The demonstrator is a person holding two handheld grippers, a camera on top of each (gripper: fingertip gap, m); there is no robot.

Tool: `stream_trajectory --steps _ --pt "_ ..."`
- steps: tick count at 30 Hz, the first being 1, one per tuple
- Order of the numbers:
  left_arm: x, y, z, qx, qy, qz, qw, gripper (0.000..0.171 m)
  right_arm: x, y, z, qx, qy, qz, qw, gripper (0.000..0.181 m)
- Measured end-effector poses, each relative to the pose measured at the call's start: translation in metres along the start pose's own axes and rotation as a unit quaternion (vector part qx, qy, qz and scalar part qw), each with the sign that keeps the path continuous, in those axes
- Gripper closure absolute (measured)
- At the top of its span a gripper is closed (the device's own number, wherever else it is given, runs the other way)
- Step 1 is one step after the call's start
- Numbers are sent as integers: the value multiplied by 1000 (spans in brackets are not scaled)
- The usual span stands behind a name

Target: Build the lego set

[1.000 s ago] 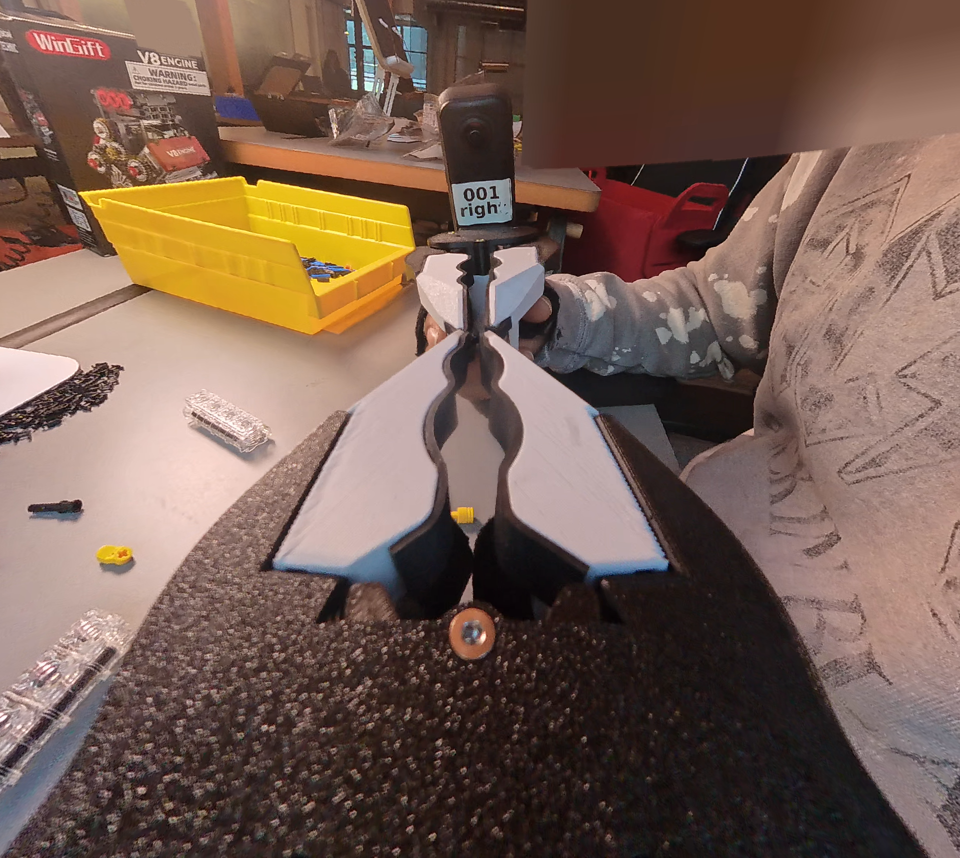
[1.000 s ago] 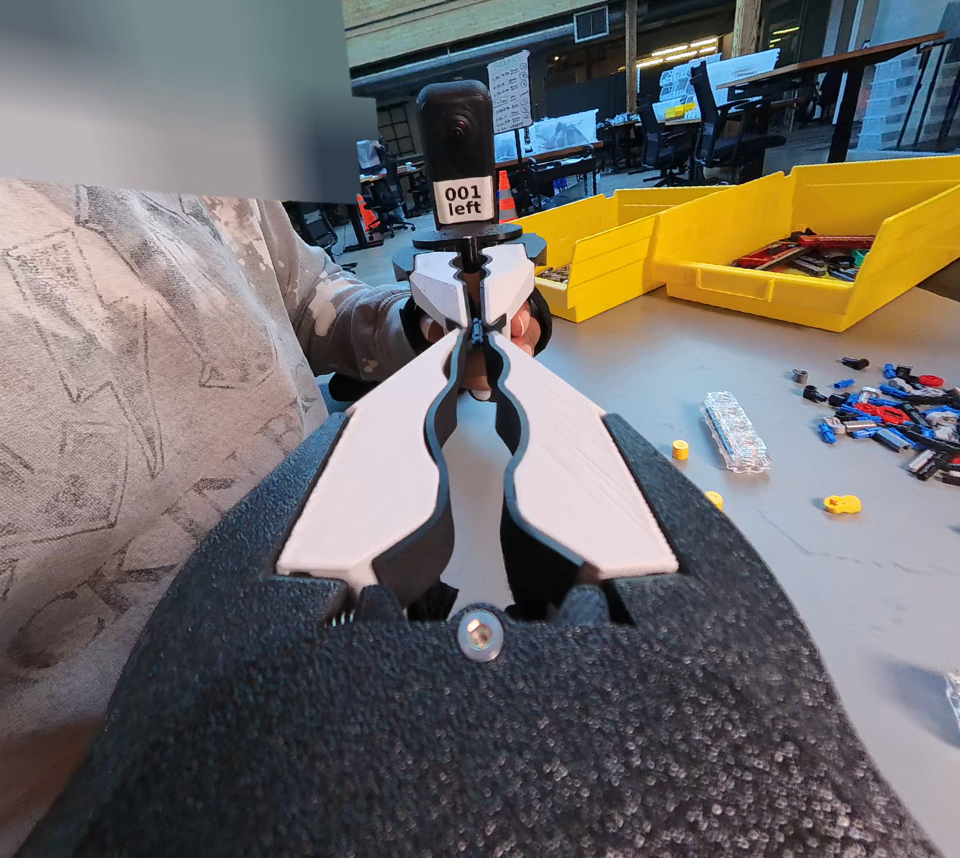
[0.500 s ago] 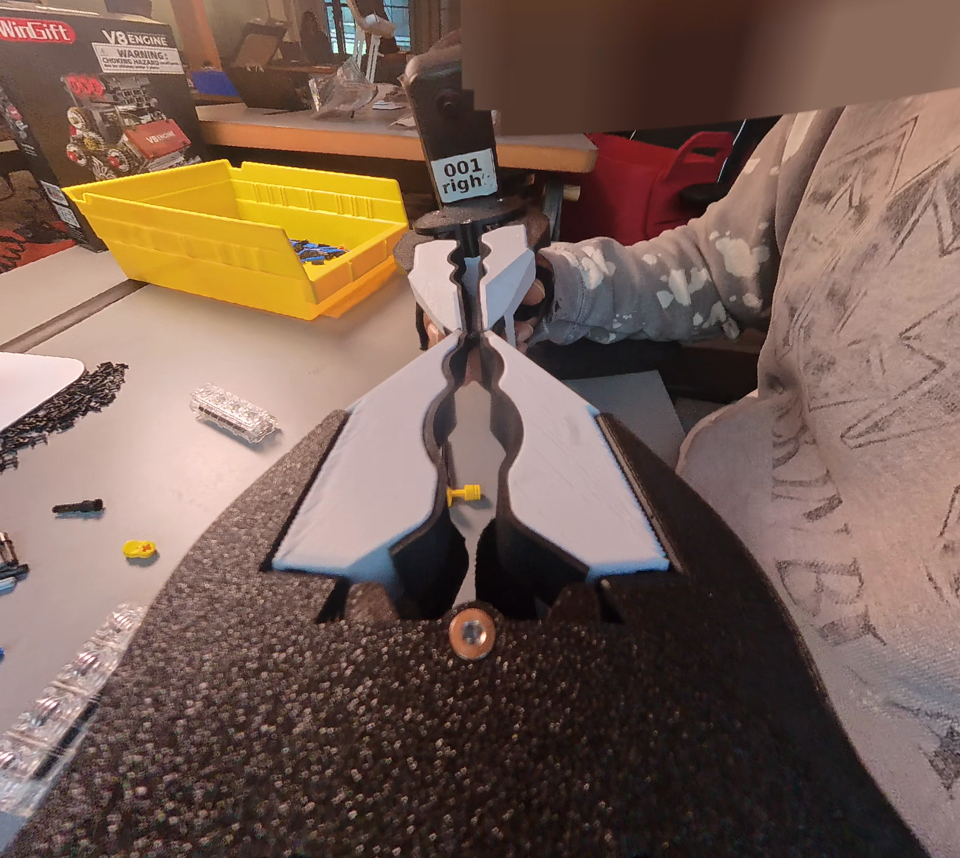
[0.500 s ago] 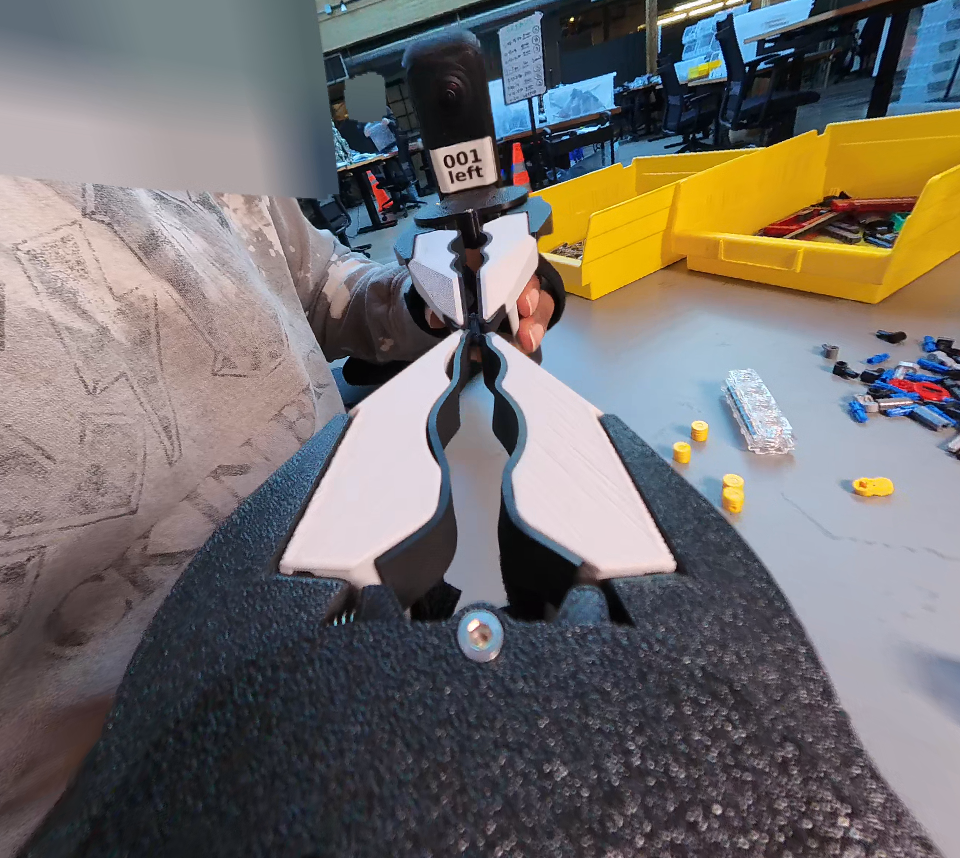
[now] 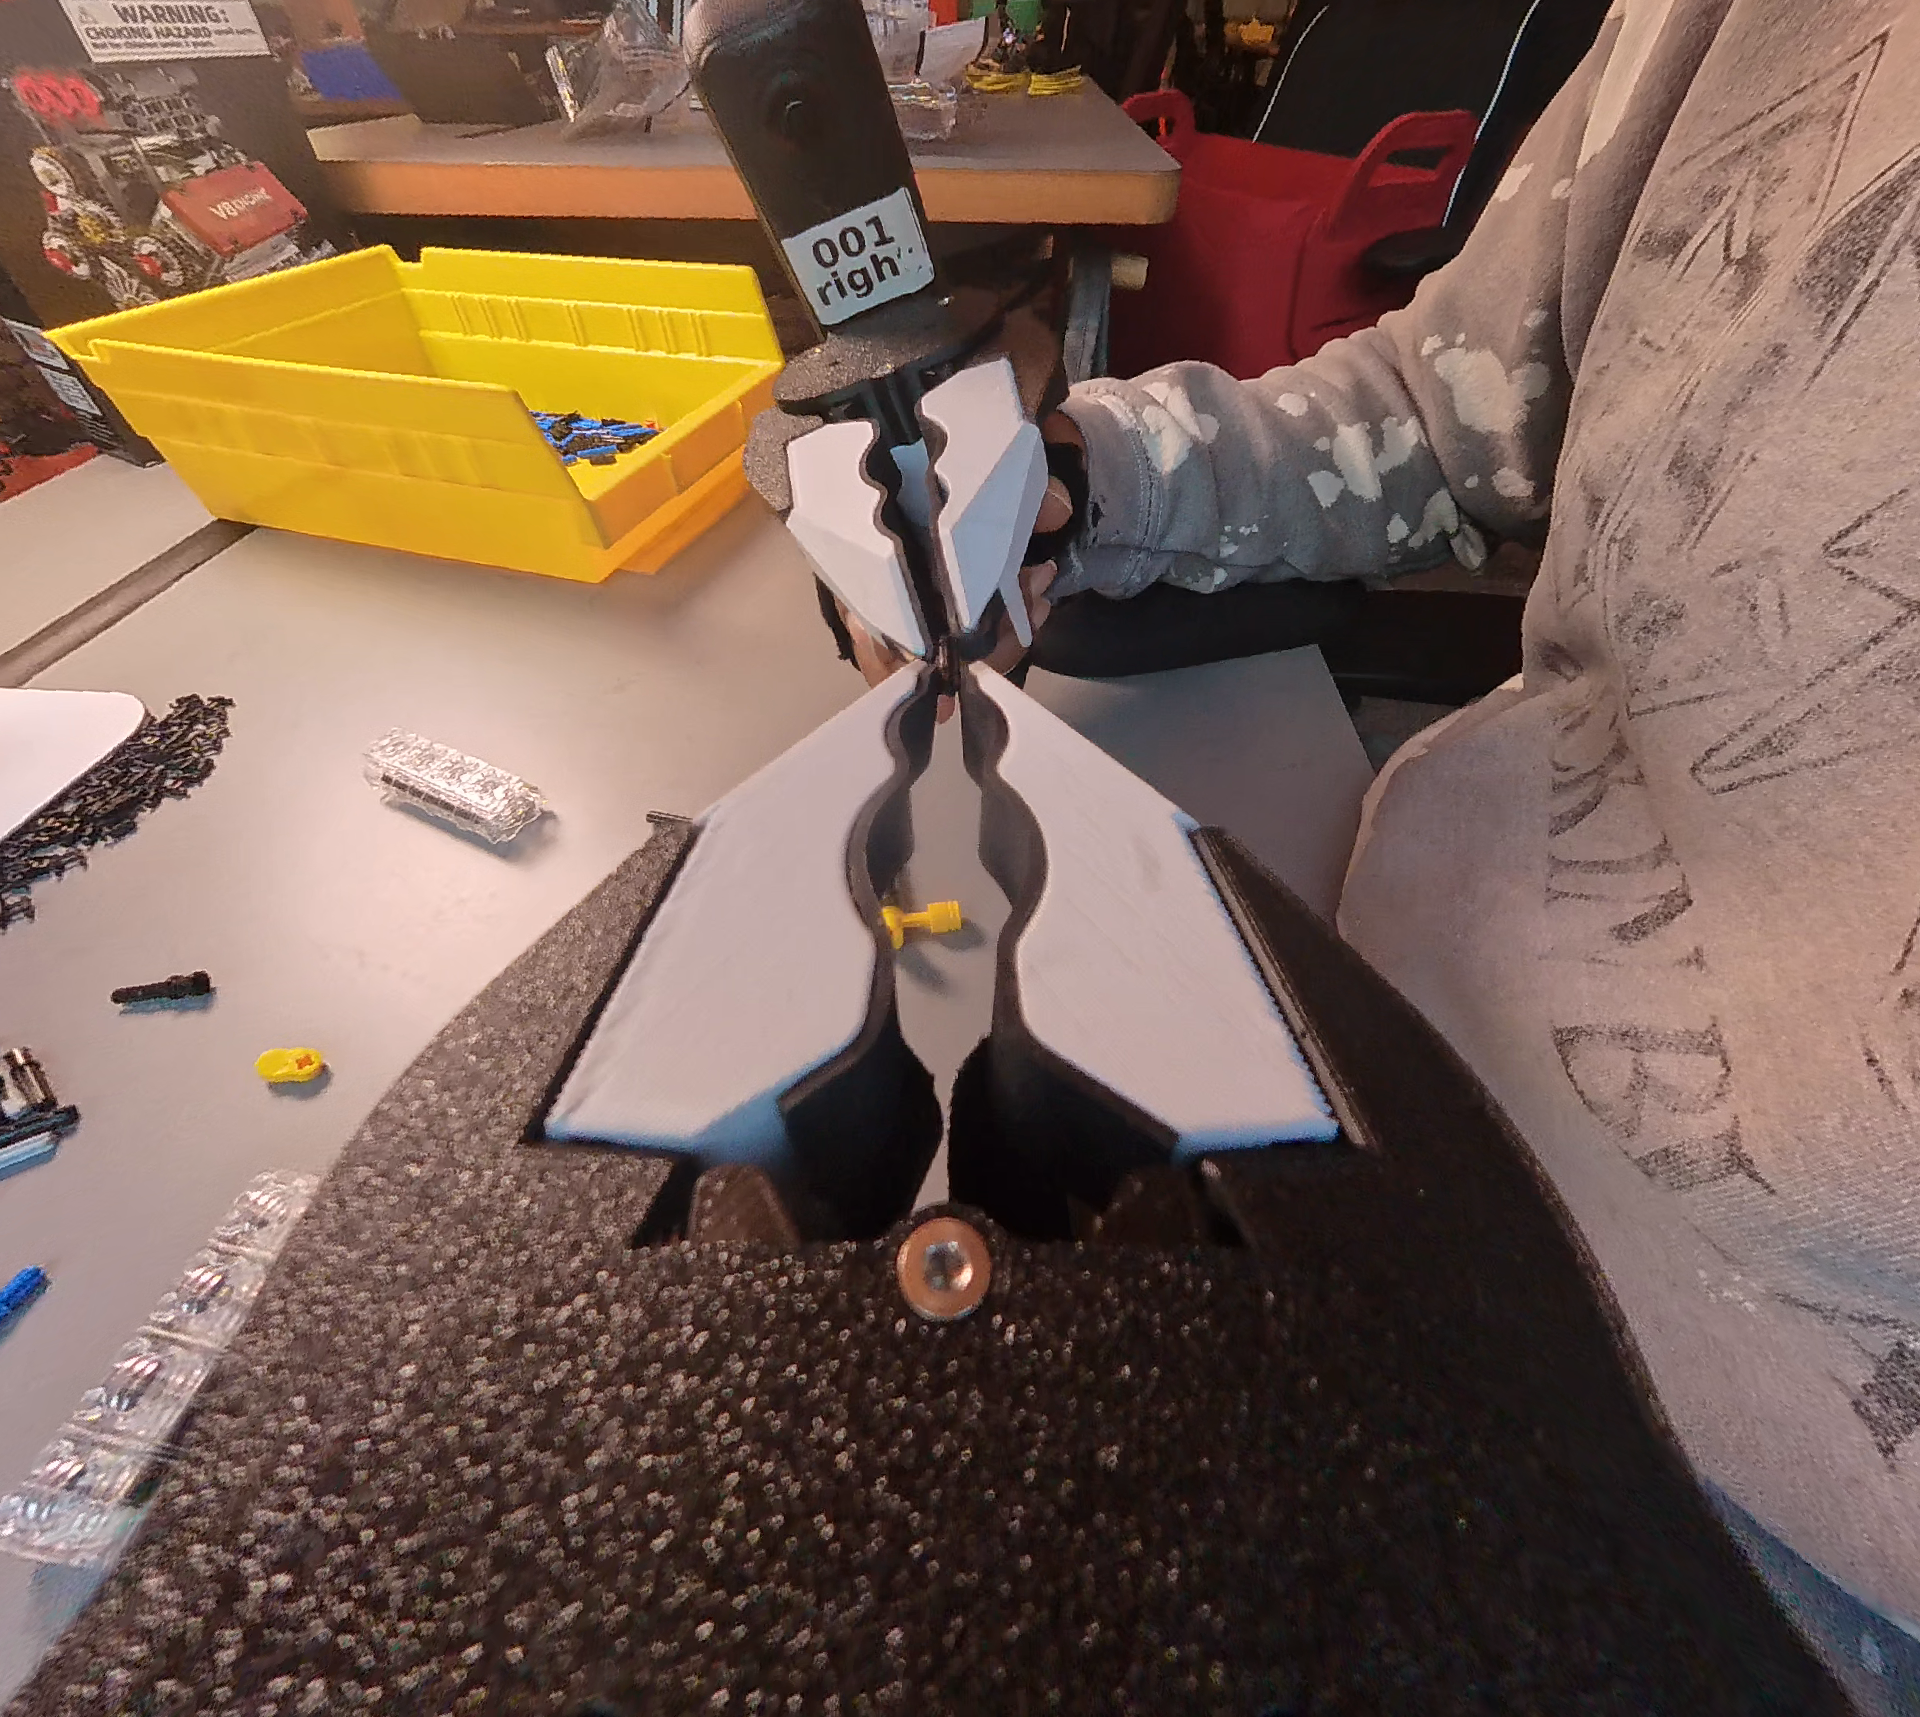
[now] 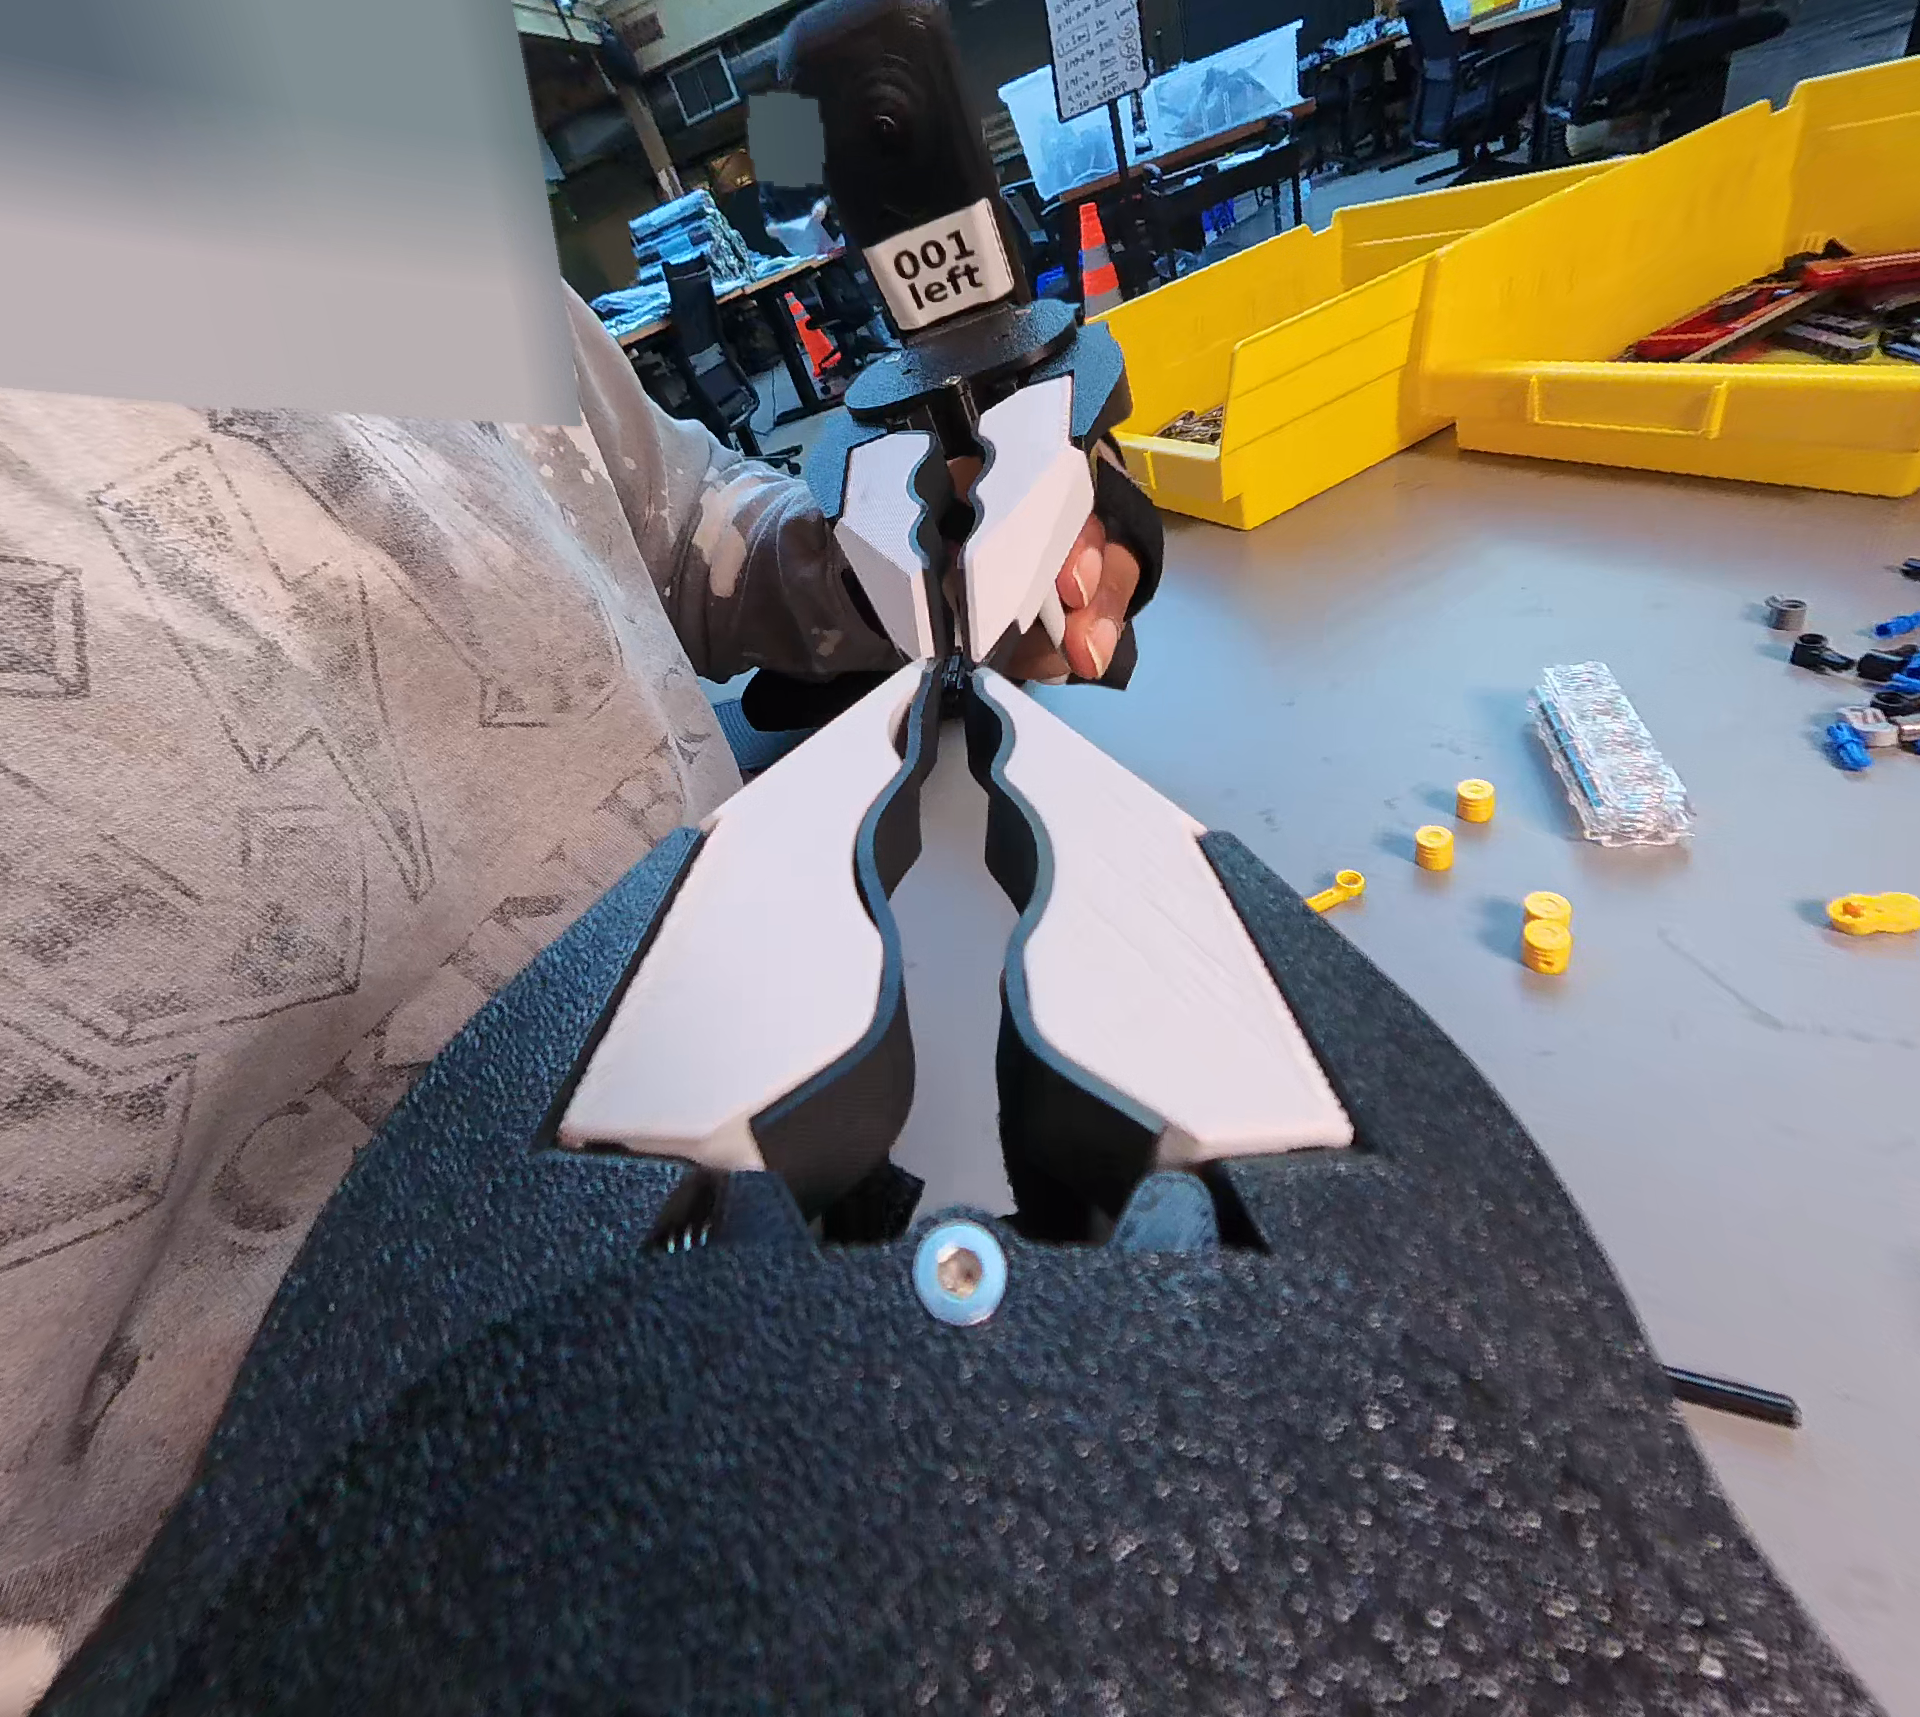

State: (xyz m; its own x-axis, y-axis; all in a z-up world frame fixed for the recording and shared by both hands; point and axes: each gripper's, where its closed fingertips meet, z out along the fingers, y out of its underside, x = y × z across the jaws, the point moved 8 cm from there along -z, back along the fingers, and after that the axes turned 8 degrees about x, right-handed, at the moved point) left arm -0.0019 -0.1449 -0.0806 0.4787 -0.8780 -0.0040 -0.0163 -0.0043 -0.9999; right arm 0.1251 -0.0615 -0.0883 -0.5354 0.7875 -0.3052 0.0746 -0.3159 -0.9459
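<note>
**Two grippers meet tip to tip above a parts-strewn surface**

The left gripper [image 5: 948, 680] and the right gripper [image 6: 948, 668] point straight at each other, fingertips meeting nose to nose in mid-air above the grey surface [image 5: 436, 670]. Both are clenched at the tips, with only the wavy gap further back between the fingers left open. A small dark piece appears pinched where the four tips meet, but it is too small to say what it is or which gripper has it.

Each gripper is held by a hand [image 6: 1091, 597] in a dark fingerless glove, coming from a grey patterned sleeve [image 5: 1299, 462]. Each carries a black upright camera with a white label.

Seen through the left gripper's gap, a small yellow pin [image 5: 920, 919] lies on the surface below. To that side lie a clear plastic packet [image 5: 455, 779], a black peg [image 5: 161, 989], a yellow flat piece [image 5: 291, 1062], a heap of tiny black parts [image 5: 114, 779] and a yellow bin [image 5: 416, 410] with blue and black bits inside.

In the right wrist view, four yellow round bushings [image 6: 1473, 800] sit near another clear packet [image 6: 1605, 768], with a mix of blue and black parts [image 6: 1860, 711] beyond and two more yellow bins [image 6: 1610, 379] behind.
</note>
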Motion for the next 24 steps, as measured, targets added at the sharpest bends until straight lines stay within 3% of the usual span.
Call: stream_trajectory --steps 12,16,19,22,24 --pt "0 7 -1 65 2 -96 993 168 -1 1 1 5 -5 0 1000 178" --pt "-3 12 -1 60 -19 -82 995 168 3 2 -1 -12 16 -20 1000 177" --pt "-12 19 -7 15 -38 -42 998 168 13 7 -14 -94 63 -76 991 161" --pt "-16 28 -12 -45 -46 10 998 168 24 22 -28 -221 105 -127 961 158" --pt "-17 35 -9 -65 -35 12 997 168 29 33 -28 -284 95 -118 947 157"
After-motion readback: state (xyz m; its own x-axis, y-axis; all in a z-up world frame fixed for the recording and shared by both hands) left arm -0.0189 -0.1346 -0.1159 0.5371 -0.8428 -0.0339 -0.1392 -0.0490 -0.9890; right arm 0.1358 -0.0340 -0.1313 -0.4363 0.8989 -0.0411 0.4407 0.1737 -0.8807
